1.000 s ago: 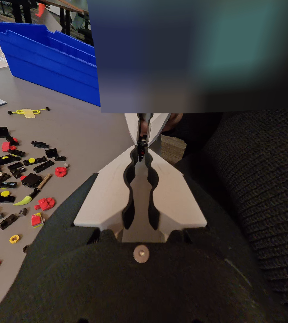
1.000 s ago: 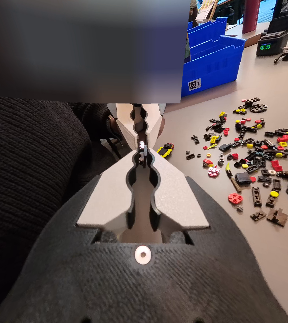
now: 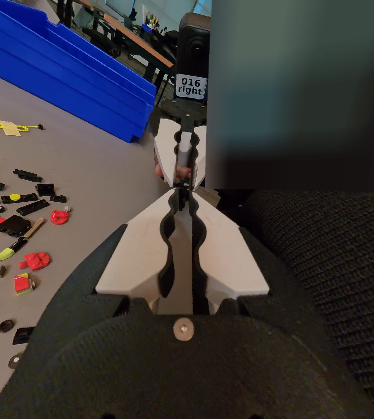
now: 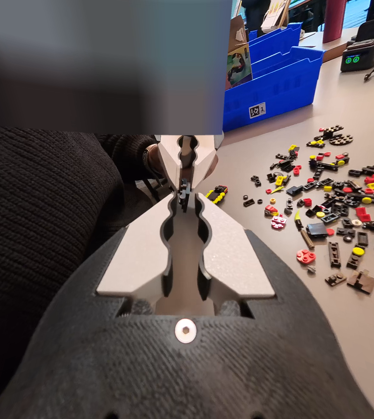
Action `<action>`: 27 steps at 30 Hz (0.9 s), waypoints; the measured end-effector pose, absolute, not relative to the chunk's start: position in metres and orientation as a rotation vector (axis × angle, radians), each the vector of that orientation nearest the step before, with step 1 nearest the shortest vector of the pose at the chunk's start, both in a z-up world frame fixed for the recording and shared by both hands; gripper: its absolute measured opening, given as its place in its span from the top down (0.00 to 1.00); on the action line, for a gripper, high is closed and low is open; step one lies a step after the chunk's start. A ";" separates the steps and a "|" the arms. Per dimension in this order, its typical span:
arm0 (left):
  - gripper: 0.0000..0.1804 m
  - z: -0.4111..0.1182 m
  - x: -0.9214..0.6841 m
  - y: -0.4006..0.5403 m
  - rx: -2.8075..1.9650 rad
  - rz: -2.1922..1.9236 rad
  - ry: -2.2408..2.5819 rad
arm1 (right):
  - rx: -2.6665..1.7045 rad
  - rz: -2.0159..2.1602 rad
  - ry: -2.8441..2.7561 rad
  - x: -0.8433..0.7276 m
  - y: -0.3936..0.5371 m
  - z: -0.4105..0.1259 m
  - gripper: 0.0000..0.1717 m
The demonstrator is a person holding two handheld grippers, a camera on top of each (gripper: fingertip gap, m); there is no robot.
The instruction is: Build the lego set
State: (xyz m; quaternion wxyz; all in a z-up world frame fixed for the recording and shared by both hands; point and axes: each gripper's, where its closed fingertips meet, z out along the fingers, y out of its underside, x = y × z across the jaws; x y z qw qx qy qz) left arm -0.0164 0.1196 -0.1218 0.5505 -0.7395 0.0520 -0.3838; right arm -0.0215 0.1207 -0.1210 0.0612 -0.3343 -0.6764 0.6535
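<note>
Both grippers meet tip to tip above the grey table (image 4: 272,145). The left gripper (image 3: 183,199) is clamped on a small black brick assembly (image 3: 183,197). The right gripper (image 4: 184,201) has its fingers parted around the same piece, right pad clear of it. Loose bricks (image 4: 340,204) and a blue bin (image 3: 63,68) sit nearby.

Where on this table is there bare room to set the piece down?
Bare grey table lies between the blue bin, the small black-and-yellow car and the brick pile. Another strip runs between the bin and the bricks. The pile itself is crowded.
</note>
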 end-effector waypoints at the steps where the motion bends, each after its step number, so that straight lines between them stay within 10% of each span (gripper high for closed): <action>1: 0.97 -0.122 -0.016 0.120 -1.751 -0.907 0.126 | -1.008 1.976 -2.047 -0.021 0.120 -0.121 0.92; 27: 0.97 -0.123 -0.009 0.118 -1.765 -0.896 0.172 | -0.957 1.876 -2.132 -0.016 0.114 -0.124 0.96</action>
